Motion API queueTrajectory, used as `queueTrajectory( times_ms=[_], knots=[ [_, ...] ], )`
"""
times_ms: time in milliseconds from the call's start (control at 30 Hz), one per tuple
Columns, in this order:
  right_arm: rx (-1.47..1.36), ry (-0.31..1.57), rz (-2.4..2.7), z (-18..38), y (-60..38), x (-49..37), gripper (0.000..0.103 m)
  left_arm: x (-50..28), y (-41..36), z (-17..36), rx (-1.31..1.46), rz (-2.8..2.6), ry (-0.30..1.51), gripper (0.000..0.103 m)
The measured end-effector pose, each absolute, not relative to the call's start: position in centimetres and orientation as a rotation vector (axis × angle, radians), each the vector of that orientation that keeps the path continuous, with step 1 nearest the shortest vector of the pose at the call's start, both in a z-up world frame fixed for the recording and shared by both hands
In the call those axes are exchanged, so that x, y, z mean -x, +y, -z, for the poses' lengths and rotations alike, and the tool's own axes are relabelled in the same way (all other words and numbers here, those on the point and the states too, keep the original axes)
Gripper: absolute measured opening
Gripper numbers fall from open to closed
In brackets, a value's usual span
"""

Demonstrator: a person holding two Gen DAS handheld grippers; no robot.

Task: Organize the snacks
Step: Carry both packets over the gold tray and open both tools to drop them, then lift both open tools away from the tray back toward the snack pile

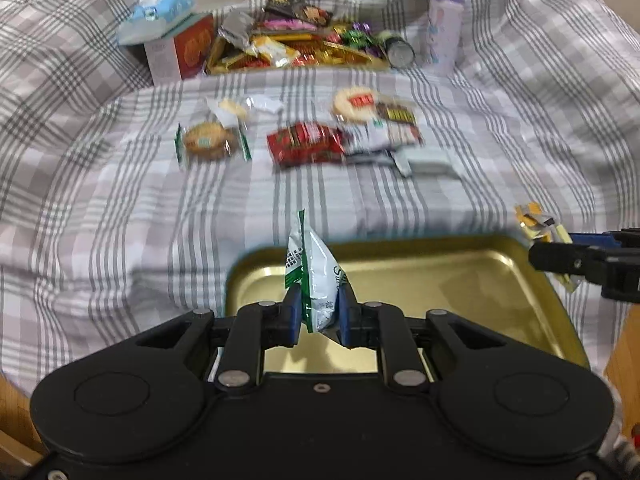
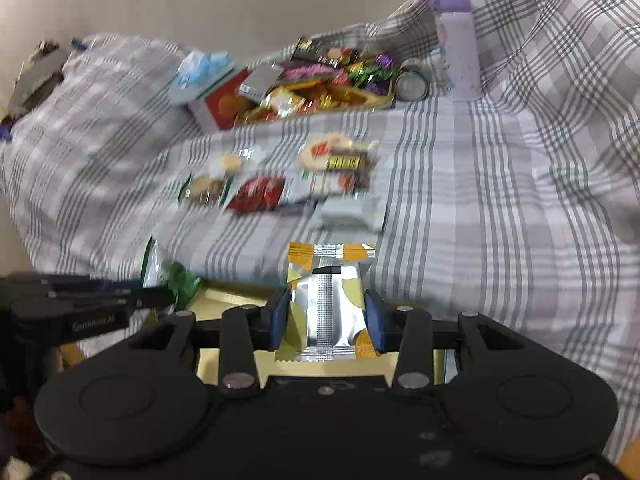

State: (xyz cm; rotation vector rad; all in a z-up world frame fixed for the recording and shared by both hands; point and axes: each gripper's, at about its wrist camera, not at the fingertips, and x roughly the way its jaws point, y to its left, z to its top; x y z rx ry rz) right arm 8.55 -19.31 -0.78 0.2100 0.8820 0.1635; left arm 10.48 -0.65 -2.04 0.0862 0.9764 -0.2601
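Two light, crinkly packets: left tongs (image 1: 318, 316) clenched on the green-white packet (image 1: 314, 280), right tongs (image 2: 328, 320) grasping the silver-yellow packet (image 2: 330, 300), both probably over the gold tray (image 1: 460, 276). Slippery foil, pinch mid-body.

Tray (image 1: 500, 280) nearest; loose snacks (image 1: 308, 144) on cloth (image 1: 120, 200) behind it; full tray (image 1: 304, 50) farther back, box (image 1: 180, 50) at its left, bottle (image 1: 444, 28) right.

Left claw (image 1: 319, 312) clamped, angled down; right claw (image 2: 328, 320) likewise
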Motion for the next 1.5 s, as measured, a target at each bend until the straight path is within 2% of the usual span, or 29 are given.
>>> queueTrajectory(
  times_ms=[600, 833, 900, 1500],
  knots=[
    [-0.153, 1.080, -0.172, 4.7, -18.0, -2.8, 0.043, -5.5, -0.7, 3.7, -0.162, 0.266, 1.083, 0.025],
    [-0.152, 1.082, -0.162, 5.0, -18.0, -2.7, 0.042, -5.8, -0.9, 3.5, -0.160, 0.263, 1.077, 0.027],
    [-0.151, 1.080, -0.161, 5.1, -18.0, -2.8, 0.042, -5.9, -1.0, 3.6, -0.166, 0.261, 1.078, 0.031],
    [-0.162, 1.049, -0.152, 4.6, -18.1, -3.3, 0.042, -6.2, -1.0, 3.9, -0.168, 0.259, 1.093, 0.031]
  ],
)
